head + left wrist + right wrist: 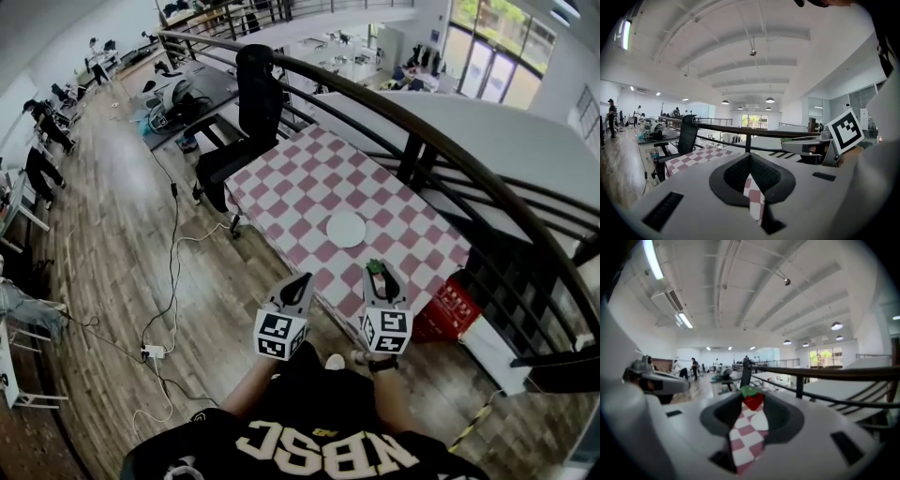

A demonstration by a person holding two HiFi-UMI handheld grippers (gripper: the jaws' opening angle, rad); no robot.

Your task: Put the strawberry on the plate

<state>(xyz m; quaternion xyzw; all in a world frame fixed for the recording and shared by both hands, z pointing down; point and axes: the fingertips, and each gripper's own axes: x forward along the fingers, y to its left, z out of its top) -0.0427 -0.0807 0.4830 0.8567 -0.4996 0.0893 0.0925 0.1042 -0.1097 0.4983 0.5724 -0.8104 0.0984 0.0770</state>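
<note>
I have the strawberry (753, 400) pinched in my right claw (377, 272), above the counter (309, 178) and just short of the bare plate (346, 229). The grasp looks done; placing and release remain. My left claw (302, 280) is pressed together and empty, well short of the plate.

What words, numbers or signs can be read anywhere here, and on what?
"NBSC", roughly, seen at an odd angle and partly cut off: on the black shirt.
White print on the red box: too small to read.
Marker cubes: black-and-white patterns, no letters.
</note>
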